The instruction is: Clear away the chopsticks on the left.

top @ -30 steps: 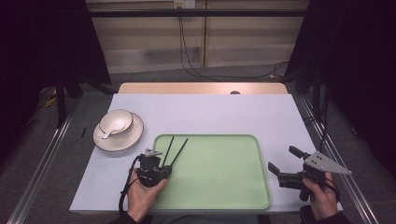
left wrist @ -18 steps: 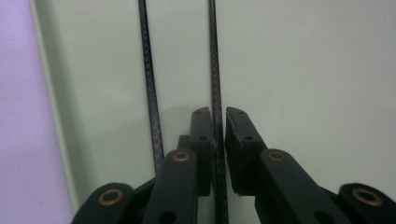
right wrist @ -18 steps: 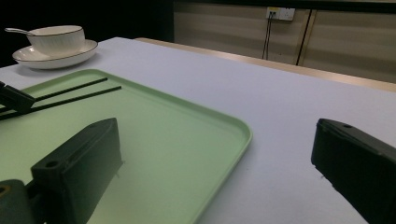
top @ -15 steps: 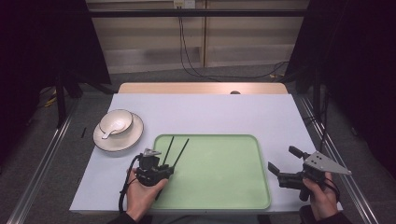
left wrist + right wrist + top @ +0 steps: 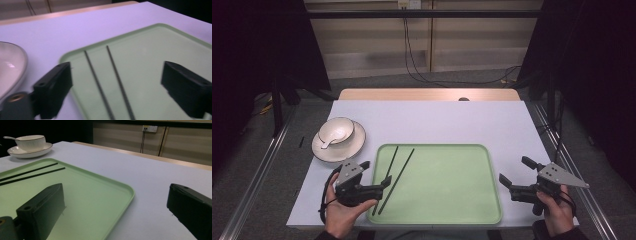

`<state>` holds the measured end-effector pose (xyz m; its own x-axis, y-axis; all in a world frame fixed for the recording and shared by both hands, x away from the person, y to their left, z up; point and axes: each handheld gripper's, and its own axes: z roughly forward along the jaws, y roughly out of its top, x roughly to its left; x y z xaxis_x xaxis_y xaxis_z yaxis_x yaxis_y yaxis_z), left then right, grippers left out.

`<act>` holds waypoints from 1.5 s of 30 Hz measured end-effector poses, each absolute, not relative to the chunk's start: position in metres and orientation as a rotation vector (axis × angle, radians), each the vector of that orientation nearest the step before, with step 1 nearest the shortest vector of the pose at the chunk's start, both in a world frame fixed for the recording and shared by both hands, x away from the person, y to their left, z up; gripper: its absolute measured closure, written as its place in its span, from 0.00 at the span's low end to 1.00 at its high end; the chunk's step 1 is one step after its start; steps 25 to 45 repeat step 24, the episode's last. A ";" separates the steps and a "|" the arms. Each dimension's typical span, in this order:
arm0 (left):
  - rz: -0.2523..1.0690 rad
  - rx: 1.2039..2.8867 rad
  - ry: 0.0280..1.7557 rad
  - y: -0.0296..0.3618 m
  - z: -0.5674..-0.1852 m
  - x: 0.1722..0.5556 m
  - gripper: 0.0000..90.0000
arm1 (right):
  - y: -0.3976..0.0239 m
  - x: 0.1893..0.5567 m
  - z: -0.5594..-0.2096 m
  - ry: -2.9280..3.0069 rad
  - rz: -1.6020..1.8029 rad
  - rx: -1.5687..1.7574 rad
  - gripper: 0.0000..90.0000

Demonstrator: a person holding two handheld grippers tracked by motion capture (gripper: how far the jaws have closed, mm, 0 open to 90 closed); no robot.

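Observation:
Two black chopsticks [image 5: 393,175] [image 5: 110,77] [image 5: 30,174] lie side by side on the left part of the green tray [image 5: 452,200] [image 5: 155,55] [image 5: 95,195]. My left gripper [image 5: 374,173] [image 5: 120,90] hovers over the tray's left edge. Its jaws have just been opening and now stand wide apart, with the chopsticks lying loose on the tray ahead of them and touching neither pad. My right gripper [image 5: 516,171] [image 5: 116,205] is open at the tray's right edge, with nothing between its jaws.
A white bowl [image 5: 336,131] [image 5: 30,142] with a spoon sits on a white plate [image 5: 349,149] [image 5: 10,67] left of the tray. The pale table [image 5: 437,120] runs back to a wooden strip, and cables hang behind it.
The left gripper has opened and let go of the chopsticks, then drawn back to the left and up. The chopsticks now lie flat on the tray. The right gripper has not moved.

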<state>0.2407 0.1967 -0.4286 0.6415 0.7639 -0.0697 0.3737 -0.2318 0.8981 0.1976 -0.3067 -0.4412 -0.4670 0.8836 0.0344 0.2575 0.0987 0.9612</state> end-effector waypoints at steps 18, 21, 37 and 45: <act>0.561 1.666 0.937 0.255 -0.435 0.207 0.02 | -0.309 0.196 -0.441 1.799 1.388 1.120 0.01; 0.593 1.671 0.893 0.252 -0.431 0.205 0.02 | -0.308 0.196 -0.442 1.798 1.391 1.124 0.01; 0.572 1.646 0.894 0.249 -0.430 0.205 0.02 | -0.309 0.196 -0.441 1.795 1.384 1.120 0.01; 0.572 1.646 0.894 0.249 -0.430 0.205 0.02 | -0.309 0.196 -0.441 1.795 1.384 1.120 0.01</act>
